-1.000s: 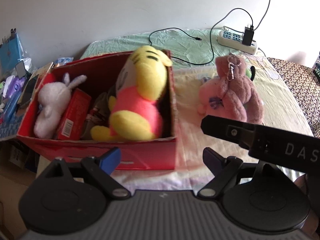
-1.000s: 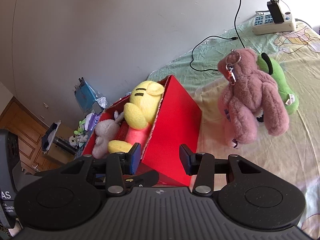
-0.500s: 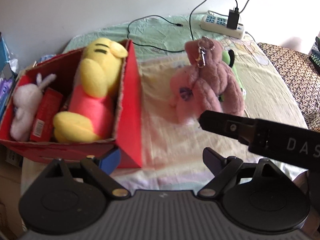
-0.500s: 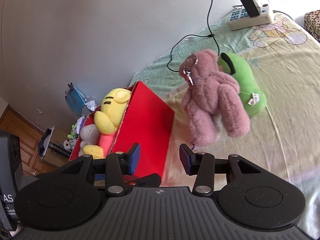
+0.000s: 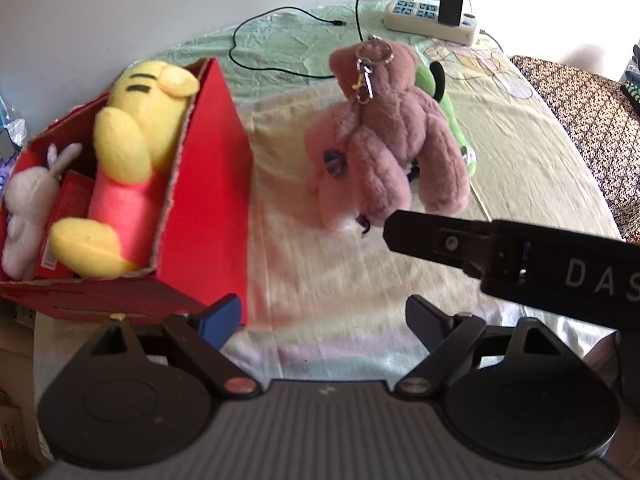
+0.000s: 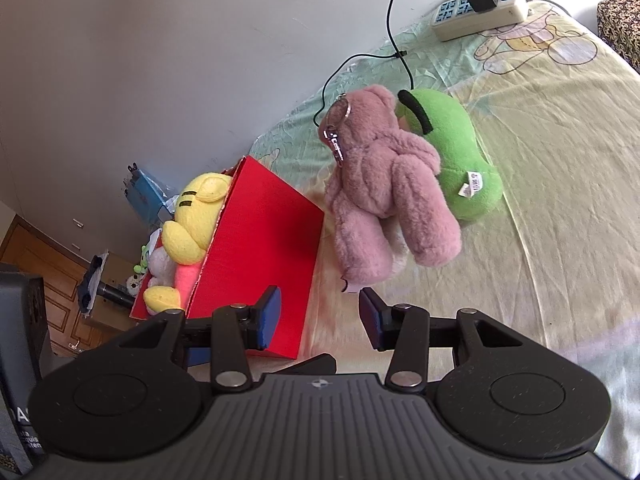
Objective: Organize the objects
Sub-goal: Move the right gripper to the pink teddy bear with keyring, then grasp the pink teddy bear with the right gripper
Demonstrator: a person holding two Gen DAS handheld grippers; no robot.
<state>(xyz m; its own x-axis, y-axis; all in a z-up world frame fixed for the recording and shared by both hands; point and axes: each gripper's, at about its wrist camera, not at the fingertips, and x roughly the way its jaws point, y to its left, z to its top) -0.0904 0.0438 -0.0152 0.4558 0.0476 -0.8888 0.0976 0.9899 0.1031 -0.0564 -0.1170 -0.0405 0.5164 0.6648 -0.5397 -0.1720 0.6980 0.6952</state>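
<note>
The right tool is empty, its jaws wide apart, and it has come closer to the pink teddy bear. The left tool is empty too, and has swung away from the red box. I think the bear goes in next. It is fluffy, wears a metal keyring, and leans on a green plush toy mid-bed.
</note>
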